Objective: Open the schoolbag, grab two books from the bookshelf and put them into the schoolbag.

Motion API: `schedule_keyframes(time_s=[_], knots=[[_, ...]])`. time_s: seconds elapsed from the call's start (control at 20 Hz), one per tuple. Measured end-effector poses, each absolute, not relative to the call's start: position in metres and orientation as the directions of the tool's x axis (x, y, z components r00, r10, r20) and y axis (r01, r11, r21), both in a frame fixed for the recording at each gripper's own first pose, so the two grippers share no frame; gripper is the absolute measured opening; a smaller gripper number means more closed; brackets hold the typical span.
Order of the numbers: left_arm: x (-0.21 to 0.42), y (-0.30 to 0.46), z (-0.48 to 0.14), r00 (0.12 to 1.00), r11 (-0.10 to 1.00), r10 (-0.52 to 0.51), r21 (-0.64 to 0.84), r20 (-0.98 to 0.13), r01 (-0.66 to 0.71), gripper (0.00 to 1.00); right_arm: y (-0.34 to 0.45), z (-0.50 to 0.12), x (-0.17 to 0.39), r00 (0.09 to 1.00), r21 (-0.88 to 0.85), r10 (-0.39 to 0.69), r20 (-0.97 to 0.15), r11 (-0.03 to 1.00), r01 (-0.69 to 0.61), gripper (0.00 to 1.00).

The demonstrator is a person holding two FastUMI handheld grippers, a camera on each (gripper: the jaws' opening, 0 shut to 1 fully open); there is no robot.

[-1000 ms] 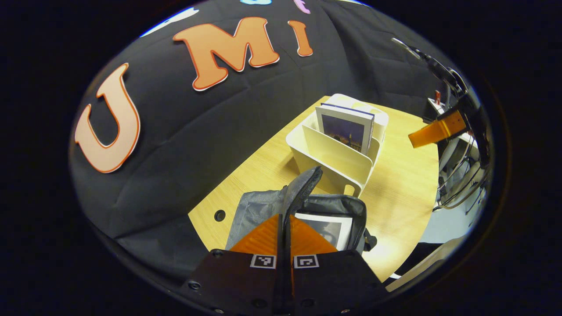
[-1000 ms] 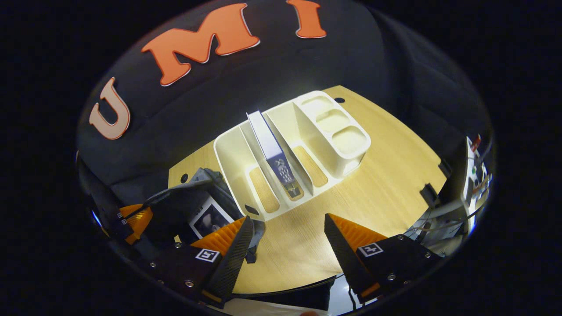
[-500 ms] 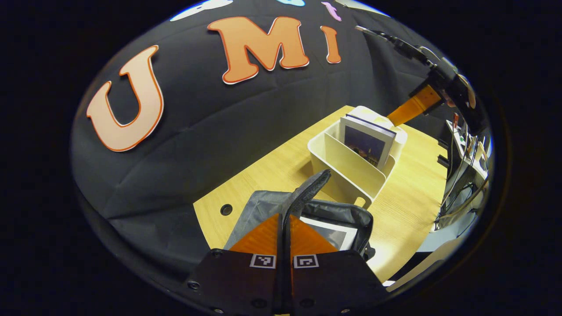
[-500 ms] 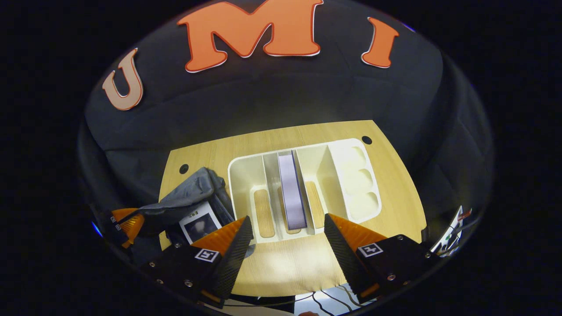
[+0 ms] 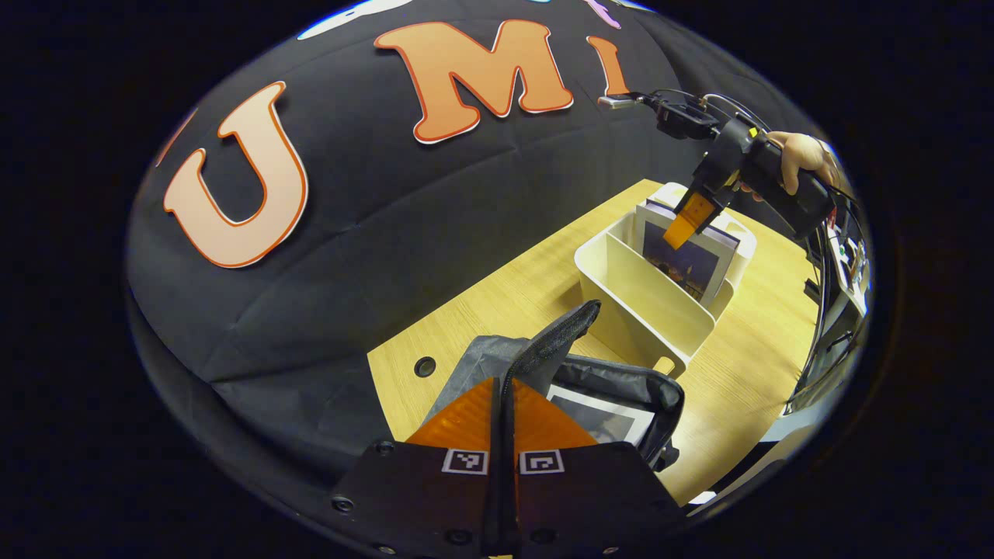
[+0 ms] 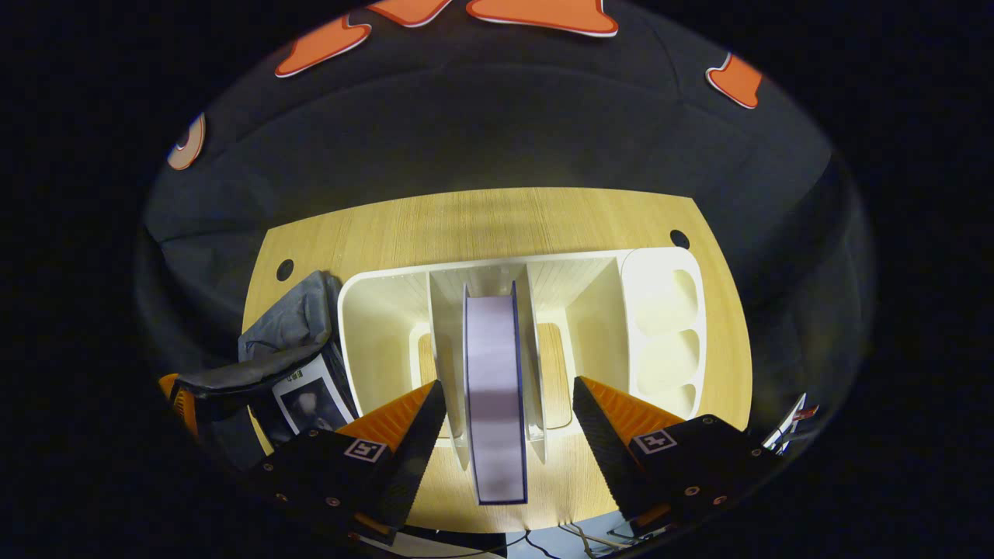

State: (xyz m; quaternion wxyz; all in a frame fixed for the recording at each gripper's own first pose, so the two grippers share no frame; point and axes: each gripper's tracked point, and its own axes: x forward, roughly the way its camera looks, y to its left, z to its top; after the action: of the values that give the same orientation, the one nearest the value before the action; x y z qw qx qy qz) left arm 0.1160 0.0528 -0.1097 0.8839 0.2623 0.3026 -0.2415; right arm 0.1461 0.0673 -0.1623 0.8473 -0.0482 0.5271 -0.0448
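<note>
Book [image 6: 495,404] in bookshelf [image 6: 373,310] (schoolbag [image 6: 283,349] beside)

Brightness: dim overall in the right gripper view, more even in the left gripper view.
Brightest spots: pale tabletop [image 6: 497,221] and cream bookshelf [image 6: 660,310], near washed out at the compartments.
Glare: soft sheen on the top edge of the upright book [image 6: 495,388].
Shadows: deep under the grey schoolbag [image 6: 291,326]; cloth wall nearly black.
Distortion: strong fisheye bending, table edge [image 5: 497,264] curved, everything squeezed towards the rim.
Blur: slight softness on the near end of the book; far hand [image 5: 804,155] small and smeared.
</note>
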Motion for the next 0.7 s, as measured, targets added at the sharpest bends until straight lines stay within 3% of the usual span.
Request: schedule_keyframes(time_s=[0.15,0.25,0.35,0.7], knots=[[0.118,0.054,-0.108,0.711,0.745,-0.240,0.344,-0.661,0.572,0.01,0.066,-0.184,0.152,0.396,-0.094,-0.102,-0.913,0.995,0.038,0.88],[0.119,0.053,-0.108,0.717,0.737,-0.227,0.365,-0.659,0.569,0.01,0.064,-0.194,0.153,0.381,-0.093,-0.097,-0.920,0.995,0.030,0.75],[0.118,0.052,-0.110,0.715,0.733,-0.228,0.367,-0.661,0.573,0.01,0.069,-0.196,0.154,0.383,-0.079,-0.084,-0.920,0.996,0.029,0.37],[0.110,0.050,-0.112,0.679,0.729,-0.272,0.315,-0.682,0.608,0.01,0.077,-0.164,0.141,0.430,-0.041,-0.053,-0.901,0.998,0.038,0.39]])
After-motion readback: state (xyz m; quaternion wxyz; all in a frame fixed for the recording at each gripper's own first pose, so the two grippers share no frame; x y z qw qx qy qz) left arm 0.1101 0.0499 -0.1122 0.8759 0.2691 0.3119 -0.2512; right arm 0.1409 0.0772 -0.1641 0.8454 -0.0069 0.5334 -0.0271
